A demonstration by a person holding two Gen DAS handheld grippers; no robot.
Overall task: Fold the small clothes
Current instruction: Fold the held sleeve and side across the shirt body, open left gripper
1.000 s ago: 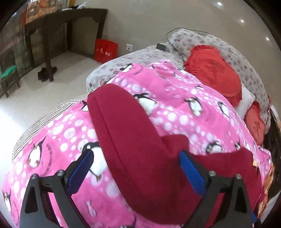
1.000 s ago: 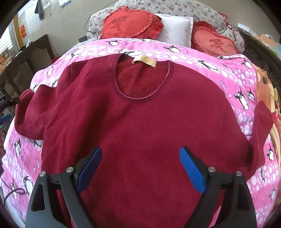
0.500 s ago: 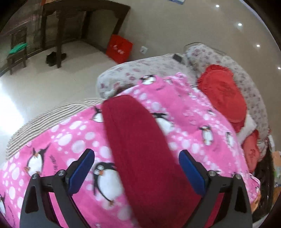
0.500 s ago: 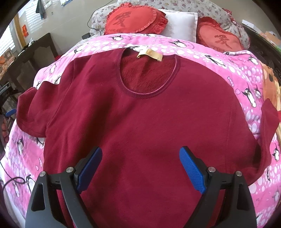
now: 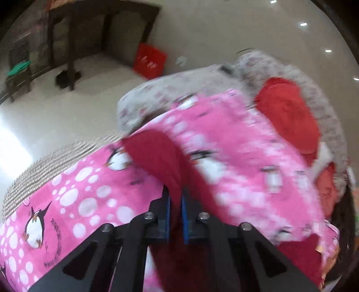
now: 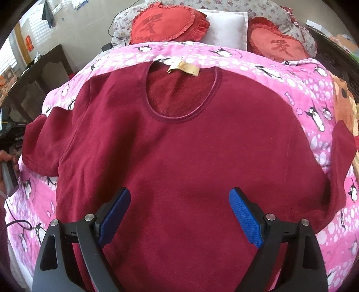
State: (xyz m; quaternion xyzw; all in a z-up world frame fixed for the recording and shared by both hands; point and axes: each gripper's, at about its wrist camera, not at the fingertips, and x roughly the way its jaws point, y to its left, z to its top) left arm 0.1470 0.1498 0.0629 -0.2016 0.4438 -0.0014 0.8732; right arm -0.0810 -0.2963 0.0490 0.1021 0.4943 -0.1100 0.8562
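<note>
On the pink blanket (image 6: 280, 74), left gripper (image 5: 175, 202) pinches red shirt (image 6: 179, 157) sleeve.

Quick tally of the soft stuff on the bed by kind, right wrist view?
Dark red top: 1
Pink penguin blanket: 1
Red heart cushions: 2
White pillow: 1
Floral bedding behind the cushions: 1
Total: 6
</note>
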